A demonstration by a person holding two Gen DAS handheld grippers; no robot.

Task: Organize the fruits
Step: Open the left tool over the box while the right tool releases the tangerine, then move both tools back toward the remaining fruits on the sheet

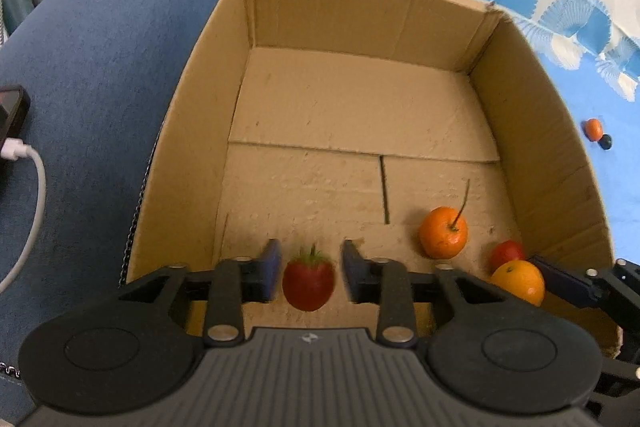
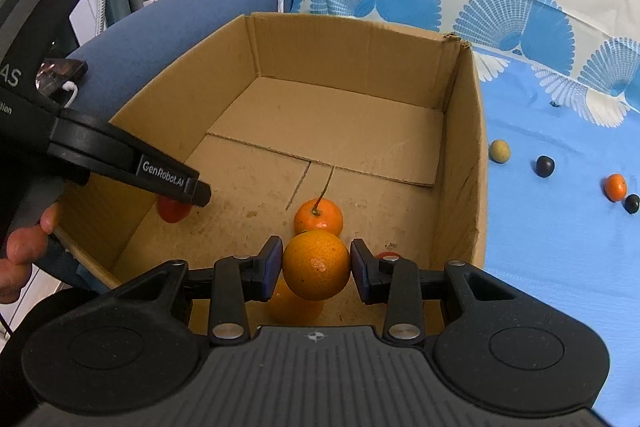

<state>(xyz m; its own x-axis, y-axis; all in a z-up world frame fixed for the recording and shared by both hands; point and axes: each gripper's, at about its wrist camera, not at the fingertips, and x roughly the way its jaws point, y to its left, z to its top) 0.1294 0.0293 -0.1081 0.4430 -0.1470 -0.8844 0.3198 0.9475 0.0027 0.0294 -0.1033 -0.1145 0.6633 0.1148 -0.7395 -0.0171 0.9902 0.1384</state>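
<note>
A cardboard box (image 1: 352, 15) (image 2: 464, 163) sits on a blue patterned cloth. My left gripper (image 1: 308, 269) is over its near left part, jaws apart, with a strawberry (image 1: 308, 283) between the pads and small gaps on both sides; the strawberry appears to be falling. In the right wrist view the strawberry (image 2: 173, 209) shows under the left gripper's finger (image 2: 172, 181). My right gripper (image 2: 316, 265) is shut on an orange (image 2: 317, 265) (image 1: 519, 281) above the box floor. A stemmed mandarin (image 1: 443, 231) (image 2: 319, 217) and a red fruit (image 1: 507, 253) (image 2: 386, 254) lie inside.
On the cloth right of the box lie a pale round fruit (image 2: 499, 151), two dark fruits (image 2: 545, 166) (image 2: 632, 203) and a small orange fruit (image 2: 615, 187) (image 1: 592, 129). A blue sofa arm (image 1: 100, 67) with a phone and white cable (image 1: 28, 163) is left.
</note>
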